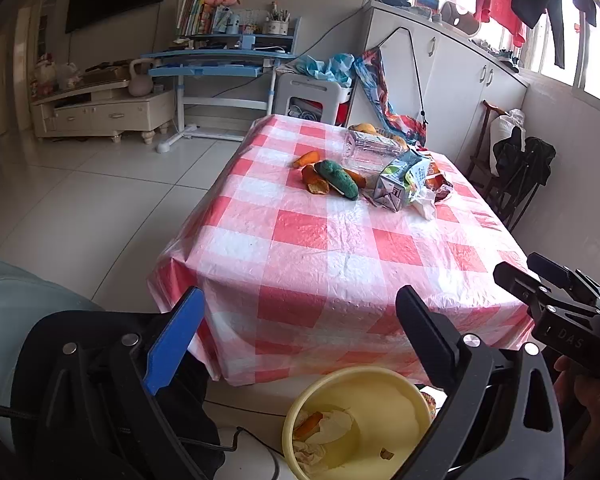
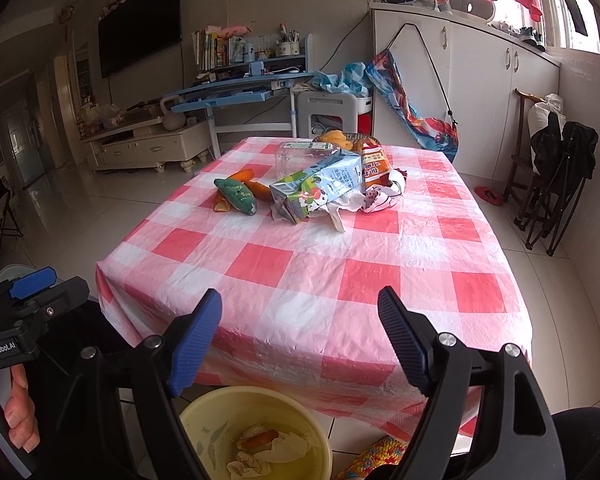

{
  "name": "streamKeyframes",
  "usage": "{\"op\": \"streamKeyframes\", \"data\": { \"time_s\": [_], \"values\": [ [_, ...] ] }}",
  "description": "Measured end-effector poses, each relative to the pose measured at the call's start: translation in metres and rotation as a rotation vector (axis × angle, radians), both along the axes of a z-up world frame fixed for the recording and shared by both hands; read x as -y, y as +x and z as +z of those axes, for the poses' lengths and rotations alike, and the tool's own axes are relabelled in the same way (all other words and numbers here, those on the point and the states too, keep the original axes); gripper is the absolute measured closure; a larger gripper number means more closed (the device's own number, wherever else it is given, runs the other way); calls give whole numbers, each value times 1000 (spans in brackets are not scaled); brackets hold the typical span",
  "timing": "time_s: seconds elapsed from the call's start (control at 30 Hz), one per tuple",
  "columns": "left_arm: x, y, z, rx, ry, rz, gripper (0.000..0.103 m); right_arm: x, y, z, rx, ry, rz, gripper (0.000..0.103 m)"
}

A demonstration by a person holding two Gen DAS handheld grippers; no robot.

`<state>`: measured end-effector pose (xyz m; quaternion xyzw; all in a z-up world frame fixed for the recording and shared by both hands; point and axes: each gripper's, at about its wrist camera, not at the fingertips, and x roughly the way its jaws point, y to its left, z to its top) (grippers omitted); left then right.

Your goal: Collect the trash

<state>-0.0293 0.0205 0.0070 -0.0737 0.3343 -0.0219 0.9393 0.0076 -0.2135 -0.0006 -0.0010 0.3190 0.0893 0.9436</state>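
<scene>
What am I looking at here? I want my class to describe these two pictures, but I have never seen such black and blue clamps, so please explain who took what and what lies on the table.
A person holds a hand-worked gripper in each hand, each carrying its own camera. One picture looks along the left gripper, the other along the right gripper. Both stand open and hold nothing. On the checked tablecloth lie a drink carton, orange peels, a green plush toy, a clear plastic container and crumpled wrappers. Below, by the table's near edge, a yellow bin already contains peel and tissues.
</scene>
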Motion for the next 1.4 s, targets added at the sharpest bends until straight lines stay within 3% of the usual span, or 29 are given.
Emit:
{"op": "streamKeyframes", "data": {
  "time_s": [1.4],
  "values": [
    [3,-1,1,9,23,-3,7,-5,-2,0,7,-17,17,26]
  ]
}}
